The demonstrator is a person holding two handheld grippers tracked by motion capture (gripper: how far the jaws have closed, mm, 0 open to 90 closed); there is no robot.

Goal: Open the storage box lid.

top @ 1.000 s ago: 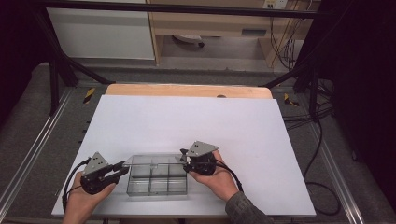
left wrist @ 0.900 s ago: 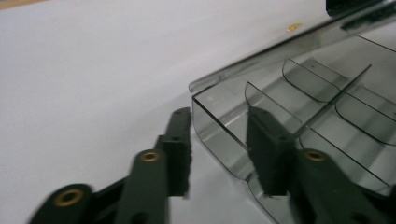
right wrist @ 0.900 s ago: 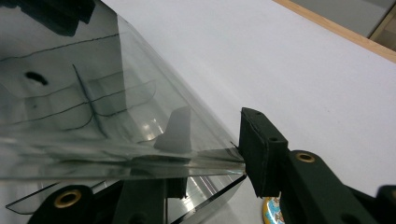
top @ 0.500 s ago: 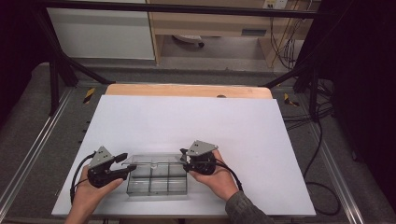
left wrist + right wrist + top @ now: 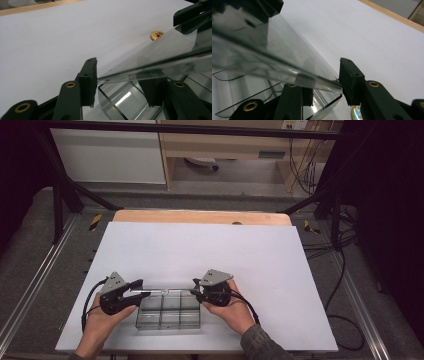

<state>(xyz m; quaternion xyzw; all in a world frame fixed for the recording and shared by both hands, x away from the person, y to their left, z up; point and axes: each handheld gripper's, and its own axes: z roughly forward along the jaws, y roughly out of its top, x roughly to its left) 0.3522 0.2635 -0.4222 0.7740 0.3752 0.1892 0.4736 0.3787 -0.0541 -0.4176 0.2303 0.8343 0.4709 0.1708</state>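
Both claws, left (image 5: 141, 289) and right (image 5: 196, 290), grasp the clear lid (image 5: 167, 290) at opposite ends, apparently to lift it level off the box (image 5: 169, 318).

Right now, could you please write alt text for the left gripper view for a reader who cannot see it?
A clear plastic lid, tilted up above a clear compartment box, runs between the left gripper and its two black jaws, on a white table. A small round yellow sticker lies beyond, with the other gripper's black jaws at the top right.

Clear compartmented plastic box (image 5: 168, 311) near white table's front edge; transparent lid (image 5: 162, 291) tilted up above it.
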